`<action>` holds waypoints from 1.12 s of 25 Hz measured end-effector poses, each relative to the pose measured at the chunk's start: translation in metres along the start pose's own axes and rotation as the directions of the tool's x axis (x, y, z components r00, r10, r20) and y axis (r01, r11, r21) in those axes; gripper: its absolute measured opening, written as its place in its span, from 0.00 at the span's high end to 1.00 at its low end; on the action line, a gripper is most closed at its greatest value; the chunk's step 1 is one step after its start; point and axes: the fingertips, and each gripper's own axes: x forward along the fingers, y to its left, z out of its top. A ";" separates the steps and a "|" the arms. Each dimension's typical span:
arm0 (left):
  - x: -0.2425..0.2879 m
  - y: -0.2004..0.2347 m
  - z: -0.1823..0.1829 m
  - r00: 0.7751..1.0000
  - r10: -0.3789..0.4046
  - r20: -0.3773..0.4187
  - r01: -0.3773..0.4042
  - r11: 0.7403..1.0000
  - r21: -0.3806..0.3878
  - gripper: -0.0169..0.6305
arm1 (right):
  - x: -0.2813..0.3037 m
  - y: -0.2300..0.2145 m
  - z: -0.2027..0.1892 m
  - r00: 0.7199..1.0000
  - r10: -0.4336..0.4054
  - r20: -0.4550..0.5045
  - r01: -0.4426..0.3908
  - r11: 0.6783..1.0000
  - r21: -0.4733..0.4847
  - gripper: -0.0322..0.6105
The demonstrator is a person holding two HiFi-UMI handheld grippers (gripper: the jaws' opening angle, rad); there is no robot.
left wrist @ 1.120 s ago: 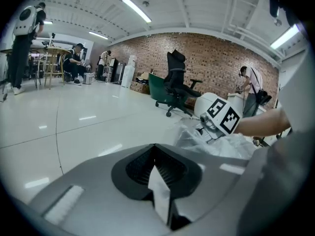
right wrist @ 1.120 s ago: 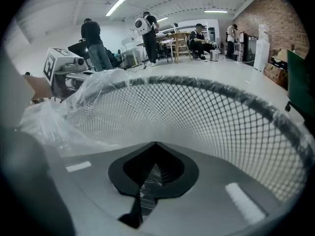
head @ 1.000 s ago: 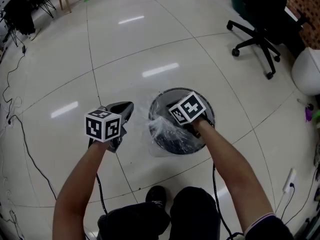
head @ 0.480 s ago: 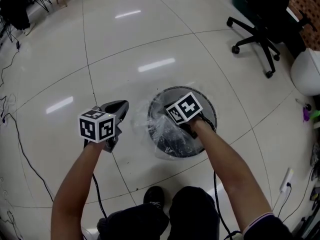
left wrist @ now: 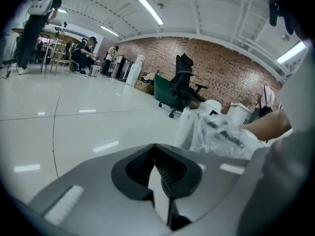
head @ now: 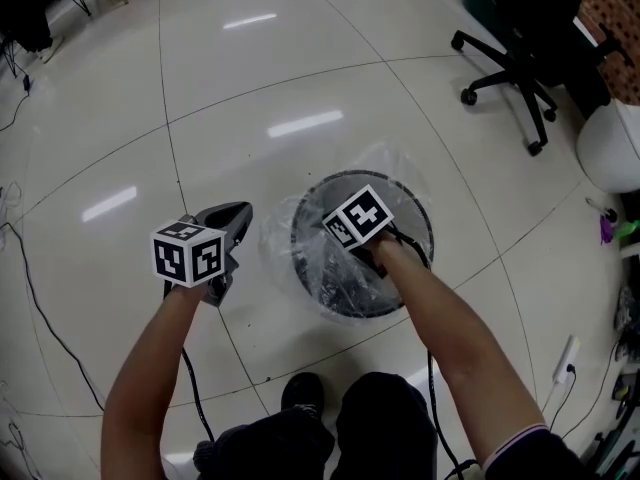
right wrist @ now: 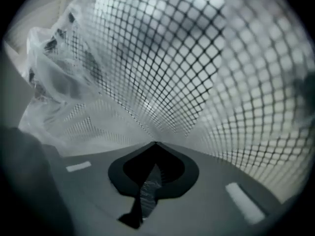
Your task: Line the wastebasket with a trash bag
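A round black mesh wastebasket [head: 424,220] stands on the floor. A clear trash bag [head: 281,240] lies in it and billows over its left rim. My right gripper [head: 364,240] points down into the basket, shut on a strip of the bag's film [right wrist: 147,191]. In the right gripper view the mesh wall [right wrist: 206,73] fills the picture behind my right gripper [right wrist: 155,144], with crumpled bag [right wrist: 64,82] at the left. My left gripper [head: 246,209] hovers left of the basket, shut and empty. In the left gripper view my left gripper [left wrist: 155,146] faces the bag [left wrist: 211,132].
A black office chair [head: 520,58] stands at the back right, with a white bin [head: 610,148] near the right edge. Cables [head: 30,288] run along the floor at the left. The person's shoe [head: 300,393] is just in front of the basket.
Both hands have sunk. The right gripper has gone deeper into the basket, and the bag now spreads wider over the left rim.
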 end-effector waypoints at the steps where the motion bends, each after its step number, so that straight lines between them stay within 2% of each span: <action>1: 0.000 0.001 0.000 1.000 0.000 0.001 0.000 1.000 -0.003 0.95 | 0.002 0.001 -0.002 1.000 -0.001 -0.009 0.001 1.000 -0.004 0.95; 10: 0.001 0.000 0.002 1.000 -0.011 0.009 0.012 1.000 -0.011 0.95 | -0.003 0.006 0.000 1.000 -0.002 -0.024 0.002 1.000 -0.005 0.95; 18: -0.007 -0.007 0.010 1.000 -0.003 0.023 0.003 1.000 -0.003 0.95 | 0.000 0.032 0.007 0.999 -0.033 -0.022 0.031 0.997 -0.065 0.95; 21: -0.012 -0.007 0.010 1.000 0.007 0.023 -0.007 1.000 -0.004 0.95 | 0.003 0.039 0.005 0.999 -0.040 -0.033 0.038 0.997 -0.059 0.95; 28: -0.021 -0.001 0.007 0.999 0.025 0.024 -0.024 1.000 -0.018 0.95 | 0.008 0.053 0.007 1.000 0.006 -0.024 -0.007 0.999 -0.041 0.95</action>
